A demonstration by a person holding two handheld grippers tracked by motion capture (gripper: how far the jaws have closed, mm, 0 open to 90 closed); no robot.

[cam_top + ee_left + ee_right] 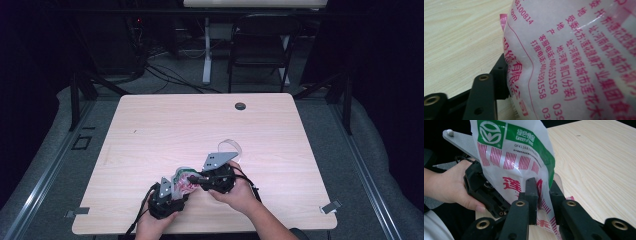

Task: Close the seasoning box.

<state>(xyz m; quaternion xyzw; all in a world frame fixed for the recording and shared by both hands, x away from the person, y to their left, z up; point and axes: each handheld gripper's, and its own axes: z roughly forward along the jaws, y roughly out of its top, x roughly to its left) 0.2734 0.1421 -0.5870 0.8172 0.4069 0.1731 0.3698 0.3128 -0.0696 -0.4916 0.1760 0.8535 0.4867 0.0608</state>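
Observation:
A plastic bag [511, 150] with a green top band and red print is held between both grippers near the table's front edge [184, 179]. My right gripper [544, 192] has the bag's thin film pinched between its two black fingers. In the left gripper view the bag [574, 55] bulges close to the camera, and one black finger [500, 75] presses a dent into its side; the other finger is hidden behind it. In the high view my left gripper [174, 191] comes in from the lower left and my right gripper [197, 178] from the right.
The wooden table [200, 120] carries a round dark grommet [240, 106] at its far edge. A strip of clear film [231, 145] lies just beyond the right gripper's grey plate [219, 159]. A folding chair [260, 45] and cables stand behind the table.

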